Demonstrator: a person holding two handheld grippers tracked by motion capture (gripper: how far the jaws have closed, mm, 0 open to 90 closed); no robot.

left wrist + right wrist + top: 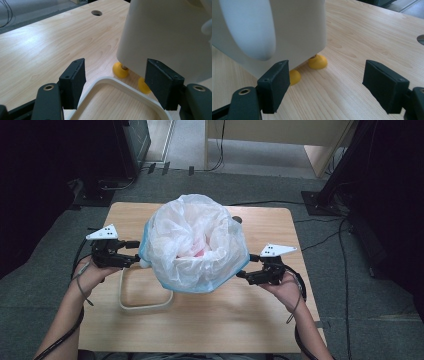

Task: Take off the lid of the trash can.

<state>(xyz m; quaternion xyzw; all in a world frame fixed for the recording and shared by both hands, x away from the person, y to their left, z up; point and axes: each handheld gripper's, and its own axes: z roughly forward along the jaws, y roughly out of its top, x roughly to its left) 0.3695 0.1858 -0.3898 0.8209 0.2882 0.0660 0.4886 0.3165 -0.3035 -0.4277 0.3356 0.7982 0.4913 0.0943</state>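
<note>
High view: bin (196, 270) bag (192, 237) and both open grippers unlabelled

No readable text, label, brand, number or sign stands on anything here; the only marks are small dark dots on the grey three-cornered plates of the grippers, too small to read as characters.

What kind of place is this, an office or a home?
Probably a lab or workroom set up for recording: a small wooden table on grey carpet, cables across the floor, and black equipment stands around it.
</note>
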